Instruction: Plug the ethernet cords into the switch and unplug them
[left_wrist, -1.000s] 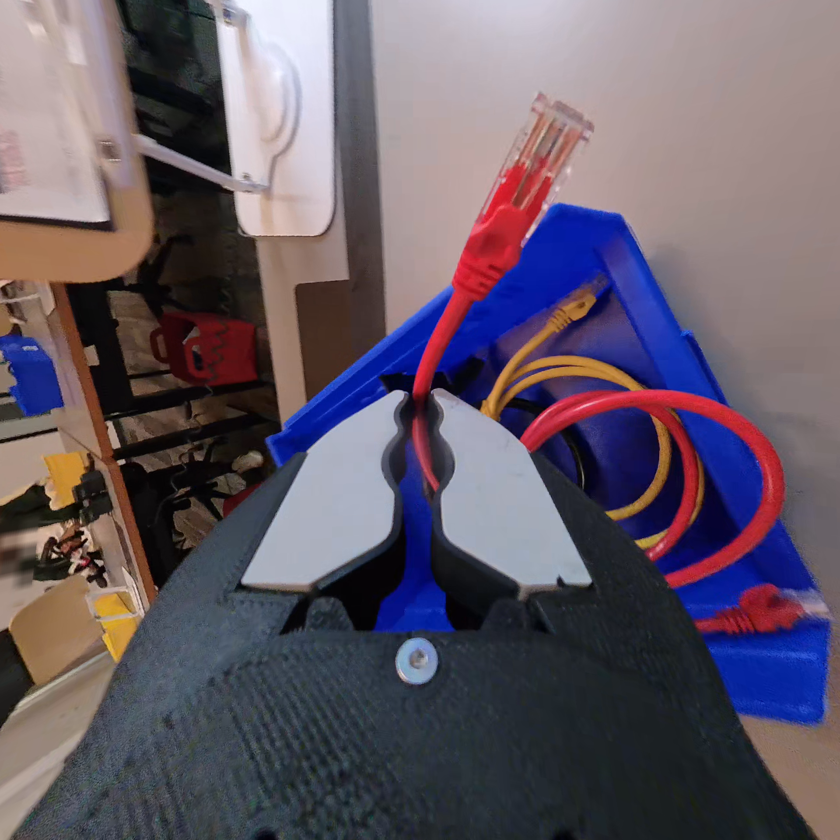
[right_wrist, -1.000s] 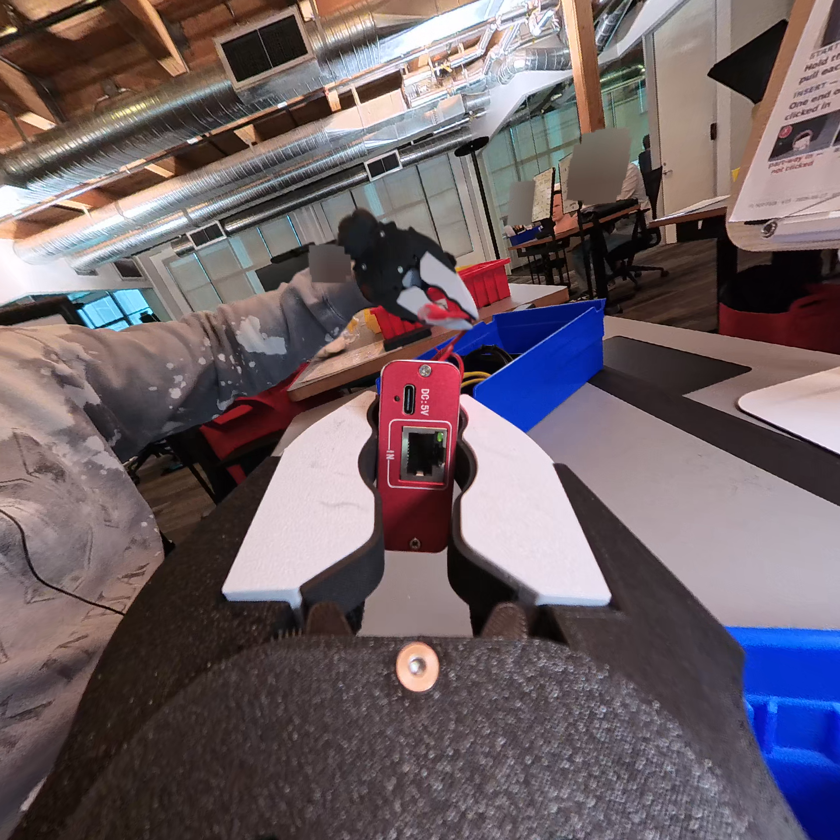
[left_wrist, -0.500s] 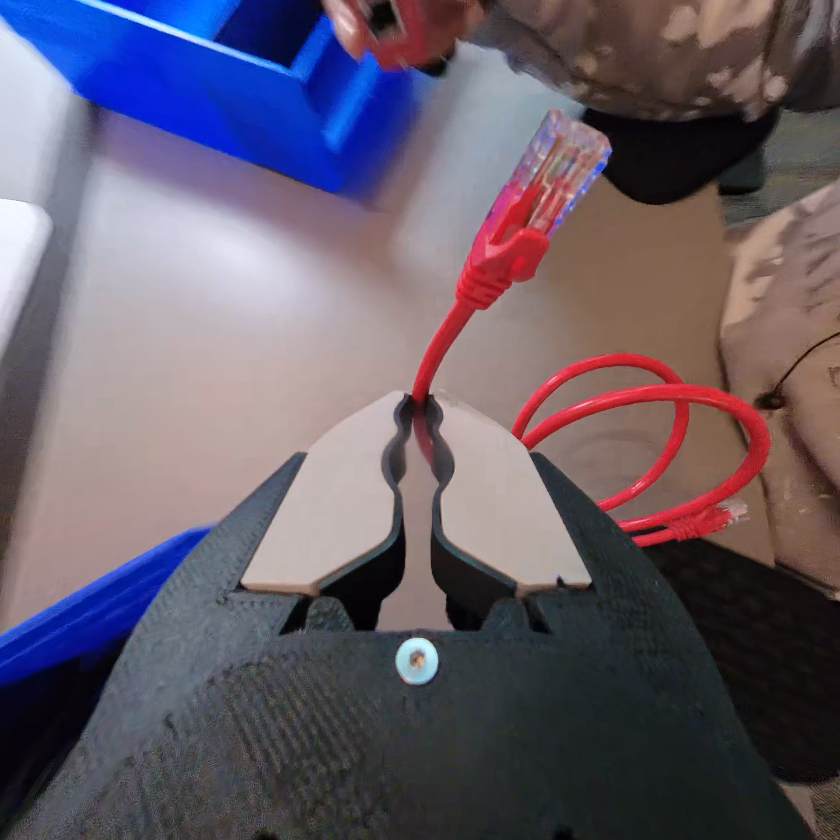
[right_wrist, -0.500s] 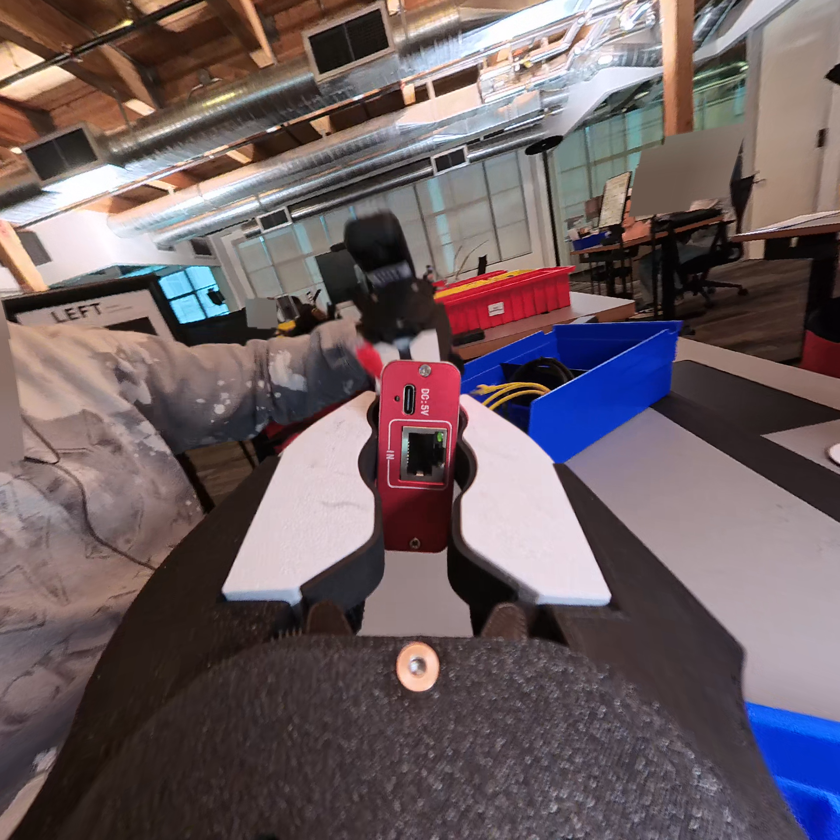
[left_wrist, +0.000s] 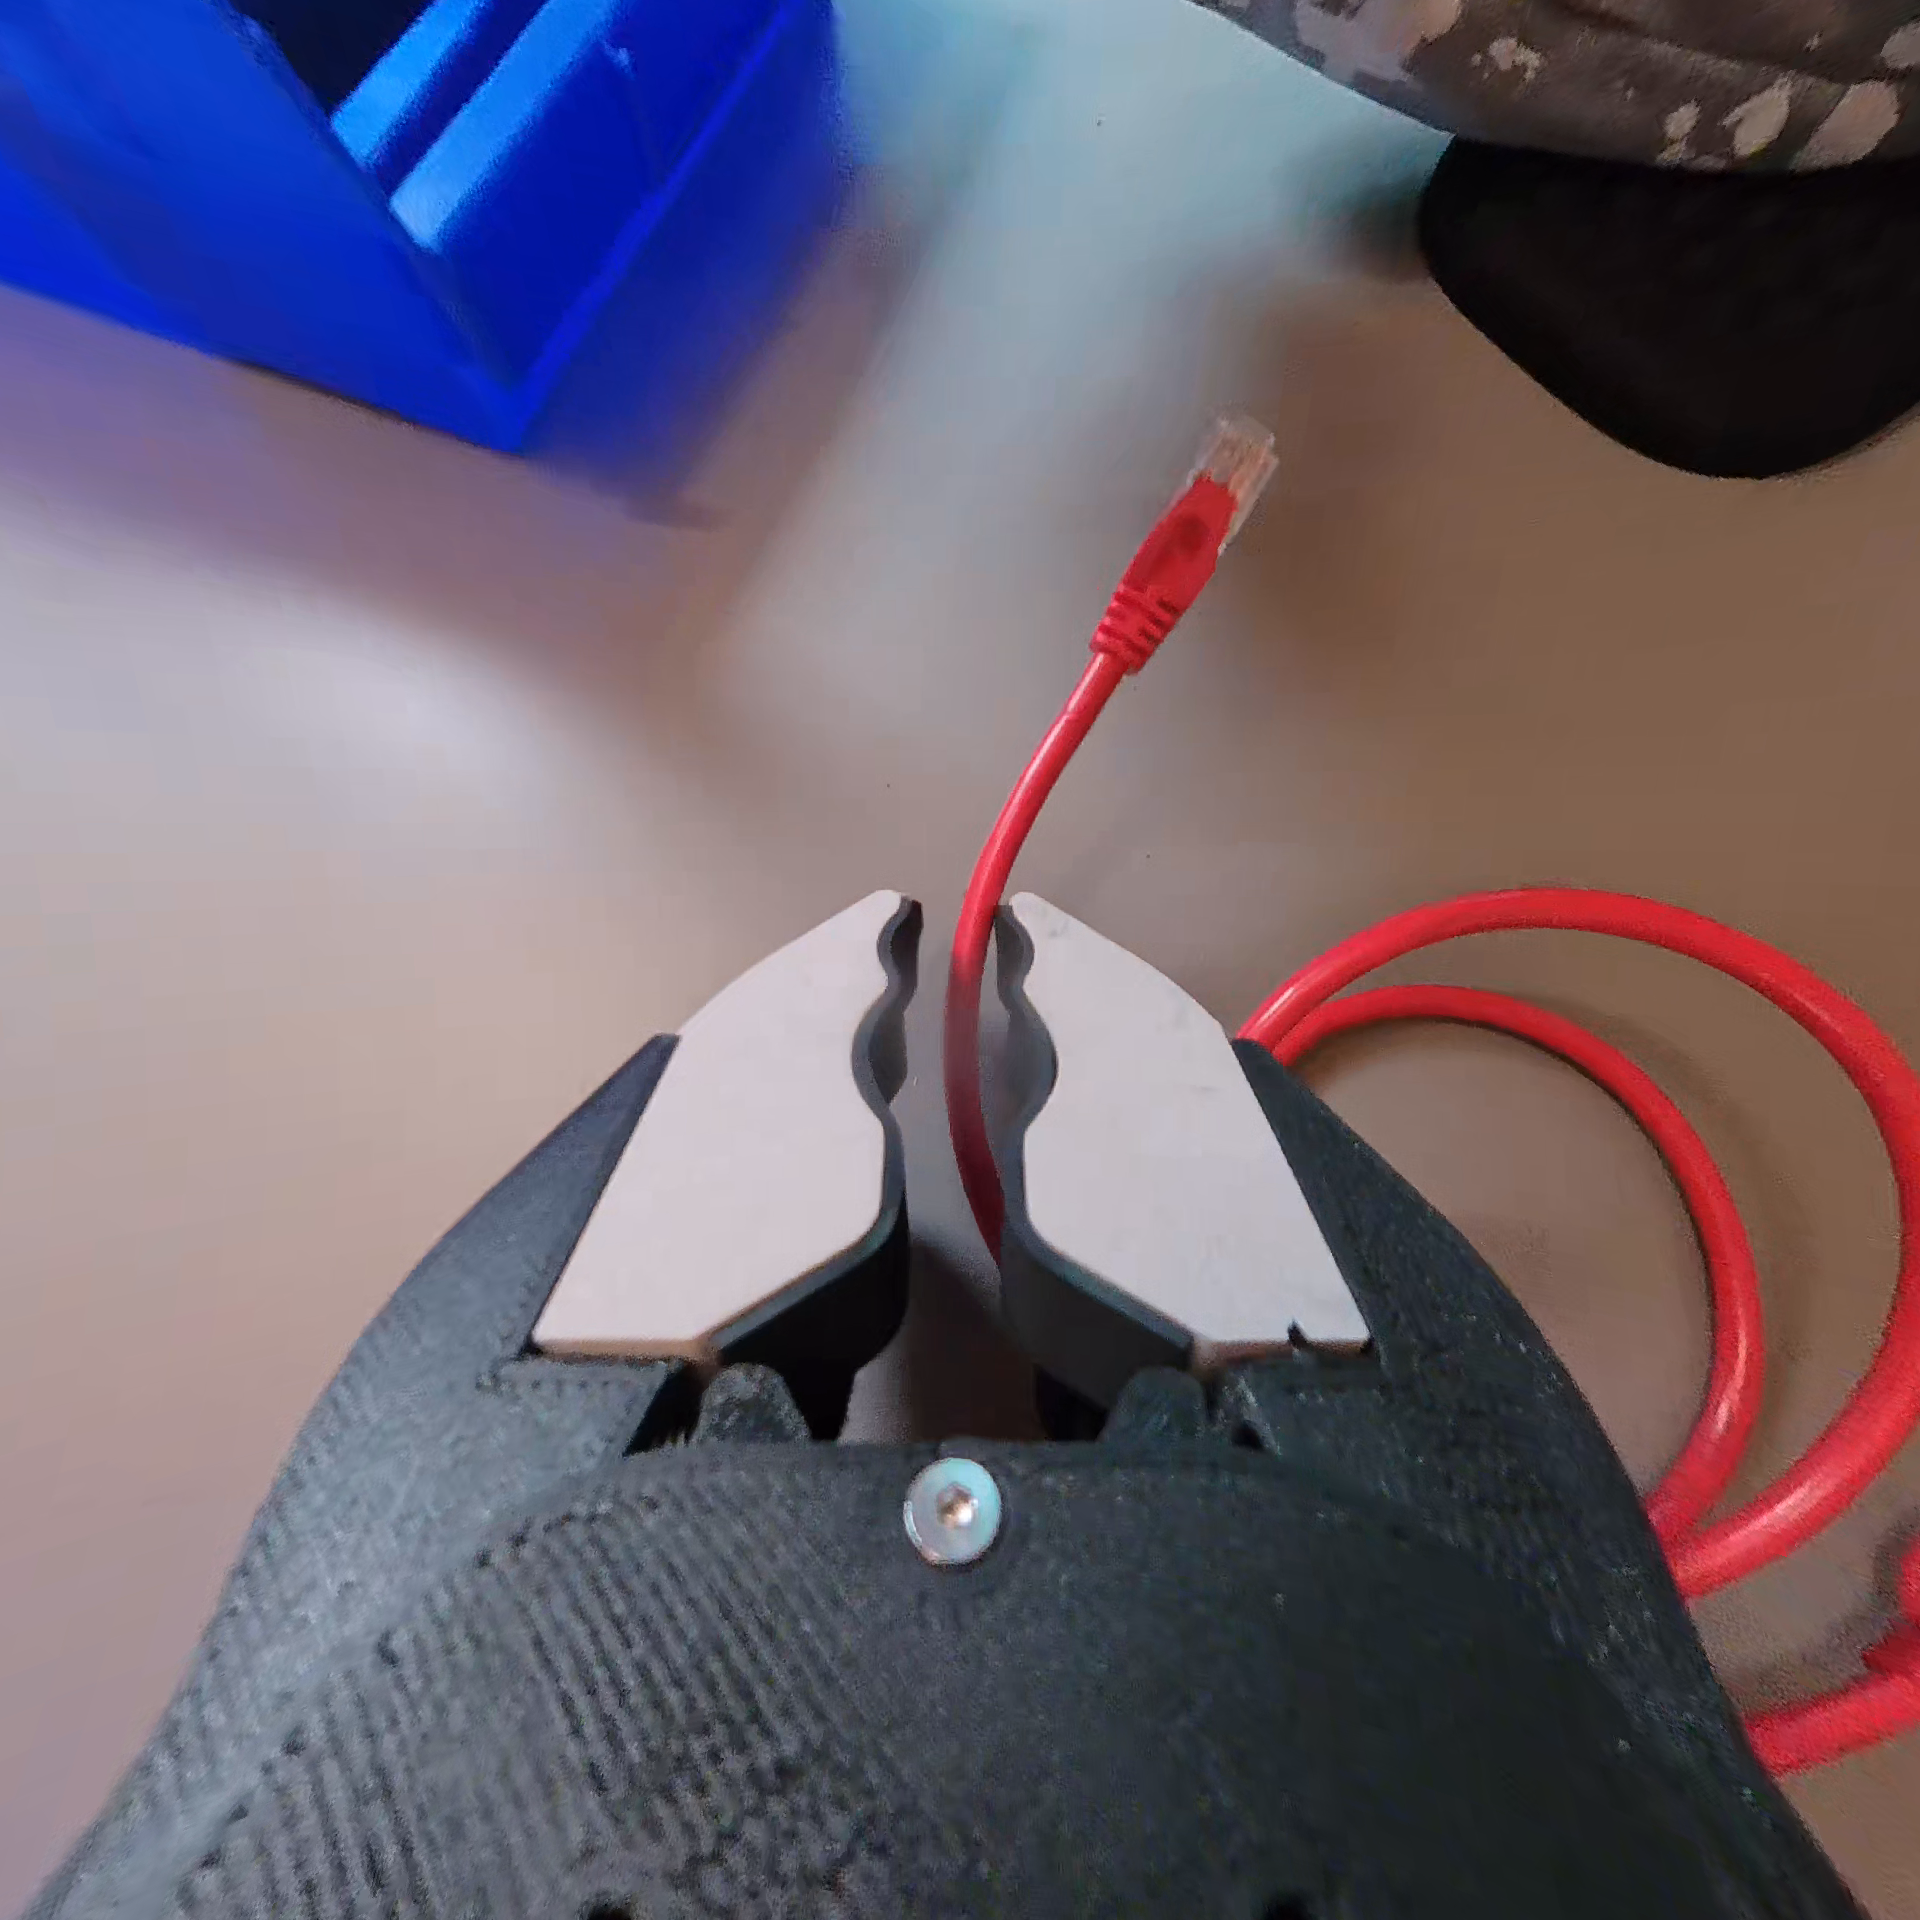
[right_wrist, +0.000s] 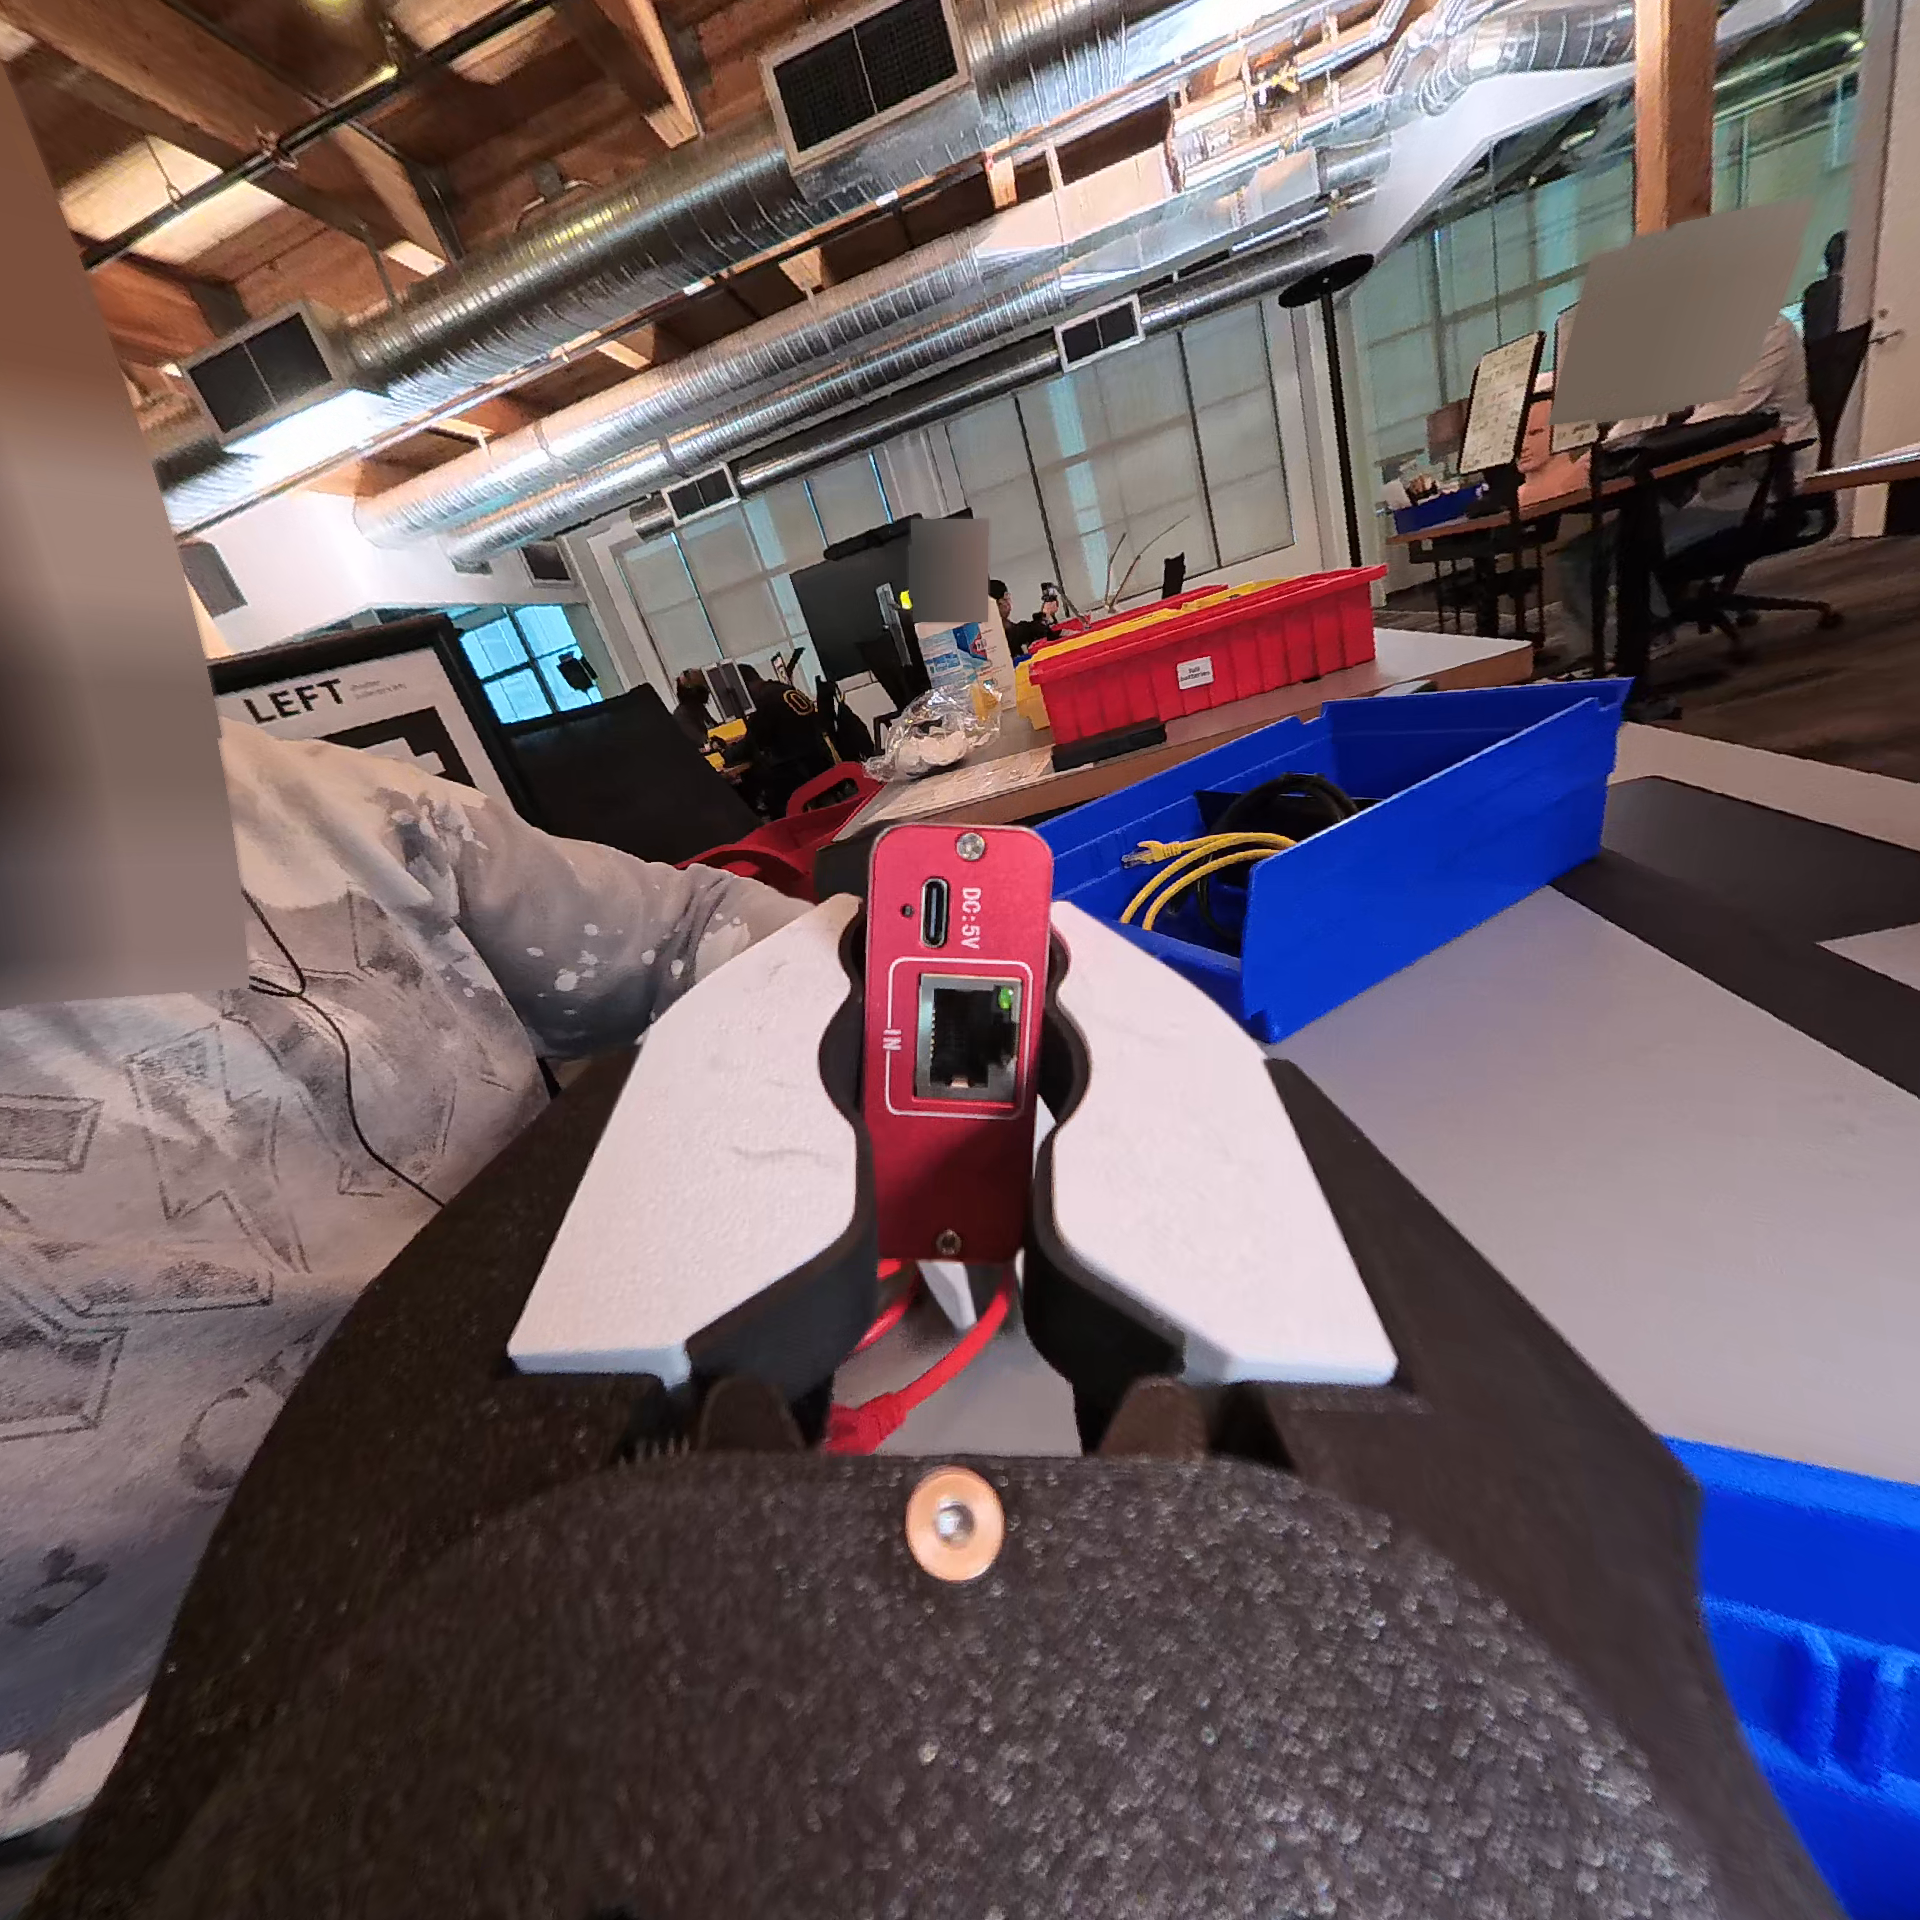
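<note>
My left gripper (left_wrist: 958, 909) is open by a narrow gap just above the table (left_wrist: 312, 831). The red ethernet cord (left_wrist: 1039, 769) runs loosely between its jaws, against the right finger. The cord's clear plug (left_wrist: 1231, 468) points away, and its coil (left_wrist: 1766, 1143) lies to the right. My right gripper (right_wrist: 951, 904) is shut on the red switch (right_wrist: 951, 1049) and holds it upright. The switch's empty port faces the camera. A piece of the red cord (right_wrist: 914, 1382) shows on the table below the switch.
A blue bin (right_wrist: 1403, 894) with yellow cords (right_wrist: 1195, 862) and a black cable stands far right on the table. Another blue bin (right_wrist: 1818, 1662) is at my near right, also in the left wrist view (left_wrist: 416, 208). A person's patterned sleeve (right_wrist: 312, 1039) is on the left.
My left gripper has moved down to the table and opened slightly. The red cord is no longer pinched, and its plug has dropped away. The right gripper still holds the switch.
</note>
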